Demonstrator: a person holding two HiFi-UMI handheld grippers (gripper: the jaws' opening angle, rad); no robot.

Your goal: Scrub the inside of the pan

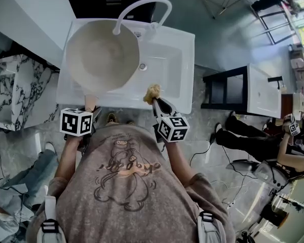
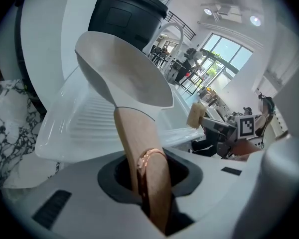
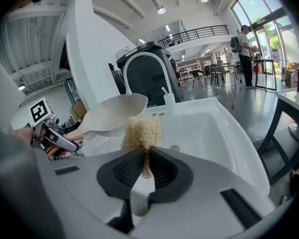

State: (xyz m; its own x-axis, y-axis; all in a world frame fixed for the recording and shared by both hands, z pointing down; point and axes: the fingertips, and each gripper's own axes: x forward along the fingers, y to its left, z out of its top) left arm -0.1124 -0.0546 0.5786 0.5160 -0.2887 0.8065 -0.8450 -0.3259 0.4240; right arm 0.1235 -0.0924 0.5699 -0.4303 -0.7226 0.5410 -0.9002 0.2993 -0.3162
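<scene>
The left tool (image 2: 150, 183) is squeezing shut on the smooth wooden handle (image 2: 137, 133). It is holding the round, pale pan (image 1: 102, 54) over the shiny white sink (image 1: 167, 67), I think to keep the mess in there. The right tool (image 3: 142, 166) is pinching a rough, fluffy yellow scrubber (image 3: 141, 131) near the pan, looking ready to rub inside. A bent white tap (image 1: 142, 4) is curving over behind

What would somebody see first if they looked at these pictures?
The big cream pan stands out first, held over the left side of the white sink by its wooden handle in the left gripper. Next comes the fuzzy yellow scrubber pinched in the right gripper at the sink's front edge, apart from the pan.
</scene>
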